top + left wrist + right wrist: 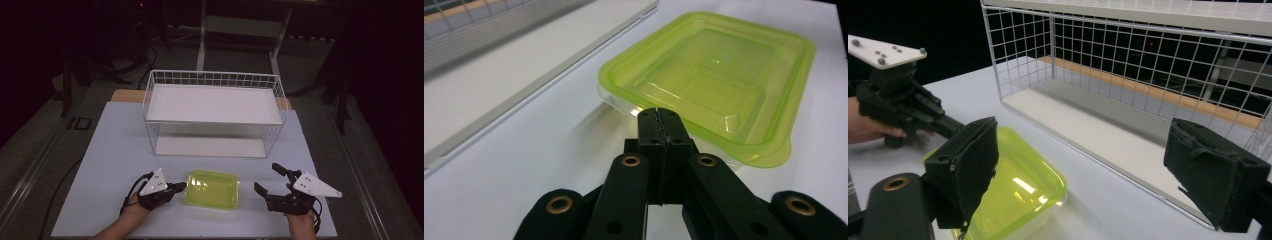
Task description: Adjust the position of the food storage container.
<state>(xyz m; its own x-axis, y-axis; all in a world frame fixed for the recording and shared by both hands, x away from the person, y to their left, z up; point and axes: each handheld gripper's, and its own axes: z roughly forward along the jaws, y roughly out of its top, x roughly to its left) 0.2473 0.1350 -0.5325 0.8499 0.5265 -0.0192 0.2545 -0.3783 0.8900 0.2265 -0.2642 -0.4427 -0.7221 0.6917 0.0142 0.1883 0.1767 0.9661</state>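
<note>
A yellow-green translucent container (212, 189) lies flat on the table near the front edge, with its lid on. My left gripper (182, 186) is shut, its tips at the container's left rim. In the left gripper view the pressed-together jaws (658, 114) end right at the near rim of the container (709, 80), and nothing shows between them. My right gripper (267, 177) stands wide open just right of the container, apart from it. In the right gripper view its pads (965, 170) frame the container (1013, 192) and the left gripper (903, 107) beyond it.
A white wire rack (215, 112) with an upper shelf and a bottom shelf stands behind the container, its open front facing me. The pale table (115, 150) has bare room on both sides. The rack's mesh wall (1128, 75) rises close ahead in the right gripper view.
</note>
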